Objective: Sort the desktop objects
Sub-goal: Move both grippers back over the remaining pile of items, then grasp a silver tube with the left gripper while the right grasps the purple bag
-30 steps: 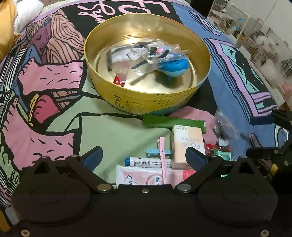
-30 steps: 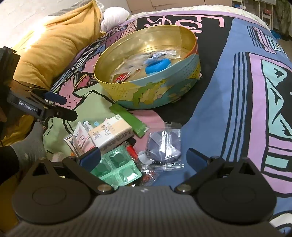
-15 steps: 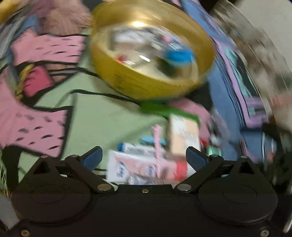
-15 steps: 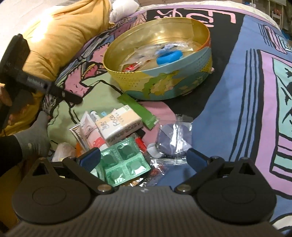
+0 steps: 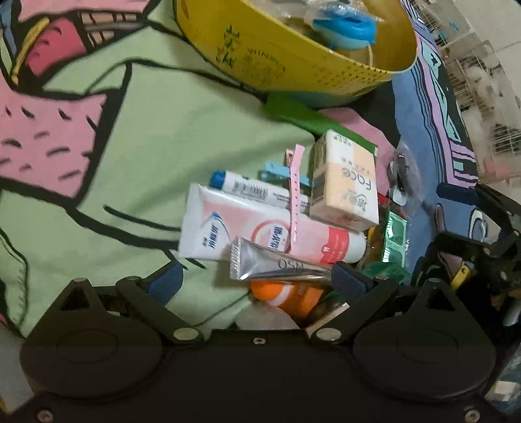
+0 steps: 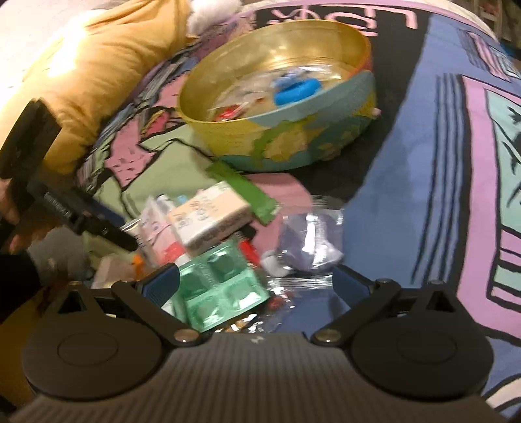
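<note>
A pile of small items lies on a patterned bedspread in front of a round gold tin point(image 5: 247, 48) point(image 6: 293, 146). My left gripper point(image 5: 257, 281) is open and low over the pile's near end, with a silver tube point(image 5: 280, 266) and an orange object point(image 5: 286, 294) between its fingers. Beyond lie a pink-white tube point(image 5: 254, 234), a tissue pack point(image 5: 345, 182) point(image 6: 208, 218) and a pink strap point(image 5: 294, 192). My right gripper point(image 6: 257, 284) is open above a green blister pack point(image 6: 221, 286), beside a clear packet point(image 6: 309, 244).
The tin holds a blue object point(image 5: 345, 27) point(image 6: 296, 91) and clear bags. A green stick pack point(image 6: 244, 192) lies against the tin's base. A yellow pillow point(image 6: 97, 65) sits at the far left. White wire cages point(image 5: 482, 75) stand beyond the bed's right edge.
My left gripper has dropped and come closer to the pile, so the silver tube and orange object now sit between its fingers. My right gripper has moved in over the blister pack.
</note>
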A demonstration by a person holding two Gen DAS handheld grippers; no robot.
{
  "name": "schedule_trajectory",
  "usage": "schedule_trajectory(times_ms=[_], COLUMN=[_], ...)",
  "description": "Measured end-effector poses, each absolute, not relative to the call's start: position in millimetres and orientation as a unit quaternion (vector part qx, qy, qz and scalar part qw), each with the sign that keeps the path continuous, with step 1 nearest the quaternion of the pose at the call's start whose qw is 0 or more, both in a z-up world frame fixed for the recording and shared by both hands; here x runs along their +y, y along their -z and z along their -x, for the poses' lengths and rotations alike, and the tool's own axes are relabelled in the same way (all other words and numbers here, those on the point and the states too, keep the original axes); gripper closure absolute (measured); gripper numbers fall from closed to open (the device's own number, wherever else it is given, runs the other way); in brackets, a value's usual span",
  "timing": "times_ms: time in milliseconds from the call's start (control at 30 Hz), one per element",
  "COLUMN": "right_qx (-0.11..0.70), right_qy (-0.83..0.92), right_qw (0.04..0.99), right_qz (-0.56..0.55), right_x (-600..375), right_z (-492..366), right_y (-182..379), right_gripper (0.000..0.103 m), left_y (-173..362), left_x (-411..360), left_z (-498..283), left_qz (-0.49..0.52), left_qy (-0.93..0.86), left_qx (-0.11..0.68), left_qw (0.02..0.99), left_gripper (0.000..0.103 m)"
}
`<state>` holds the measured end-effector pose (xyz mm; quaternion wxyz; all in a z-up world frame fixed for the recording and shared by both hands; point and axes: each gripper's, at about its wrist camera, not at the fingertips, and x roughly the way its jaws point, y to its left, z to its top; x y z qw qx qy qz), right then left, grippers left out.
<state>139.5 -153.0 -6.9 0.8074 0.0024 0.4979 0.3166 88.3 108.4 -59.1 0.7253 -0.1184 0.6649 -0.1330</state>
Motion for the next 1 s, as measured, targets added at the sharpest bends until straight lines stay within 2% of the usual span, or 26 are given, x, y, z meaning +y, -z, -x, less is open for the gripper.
schedule_trajectory(times_ms=[100, 200, 400, 467, 500, 533, 667, 767, 900, 1000], right_qx=[0.484, 0.479, 0.482, 0.478, 0.474, 0.47, 0.466, 0.461, 0.456, 0.455], right_qy=[-0.299, -0.293, -0.294, -0.289, -0.289, -0.288, -0.279, -0.276, -0.278, -0.281], right_qw=[0.822, 0.827, 0.823, 0.826, 0.828, 0.83, 0.834, 0.837, 0.841, 0.843], right_qz=[0.016, 0.025, 0.062, 0.073, 0.077, 0.081, 0.099, 0.105, 0.083, 0.059], right_x=[-150.8, -147.1, -130.5, -126.6, -125.6, -125.1, -125.0, -125.6, -129.9, -135.4], right_z=[-144.6, -149.9, -151.7, -151.1, -150.6, -150.1, -149.5, -147.0, -148.0, -149.3], right_y=[8.1, 11.4, 23.5, 26.3, 26.7, 26.8, 28.8, 28.4, 24.9, 20.6], right_gripper=[0.0, 0.0, 0.012, 0.013, 0.016, 0.02, 0.046, 0.051, 0.064, 0.069], left_y=[63.0, 66.1, 71.7, 70.7, 70.1, 69.5, 63.7, 56.0, 36.7, 14.0], left_x=[102.2, 95.5, 83.0, 80.5, 80.3, 80.5, 84.6, 85.7, 84.8, 85.6], left_z=[-87.8, -88.7, -87.2, -88.3, -89.3, -90.7, -92.8, -93.1, -93.4, -94.9], left_qz=[0.118, 0.112, 0.116, 0.131, 0.139, 0.146, 0.167, 0.178, 0.179, 0.198], left_qy=[0.132, 0.137, 0.139, 0.129, 0.119, 0.111, 0.085, 0.074, 0.075, 0.088], left_qx=[0.664, 0.666, 0.673, 0.678, 0.682, 0.683, 0.68, 0.68, 0.667, 0.646], left_qw=[0.727, 0.725, 0.717, 0.711, 0.708, 0.707, 0.709, 0.707, 0.72, 0.732], left_gripper=[0.008, 0.021, 0.024, 0.033, 0.035, 0.042, 0.061, 0.068, 0.077, 0.086])
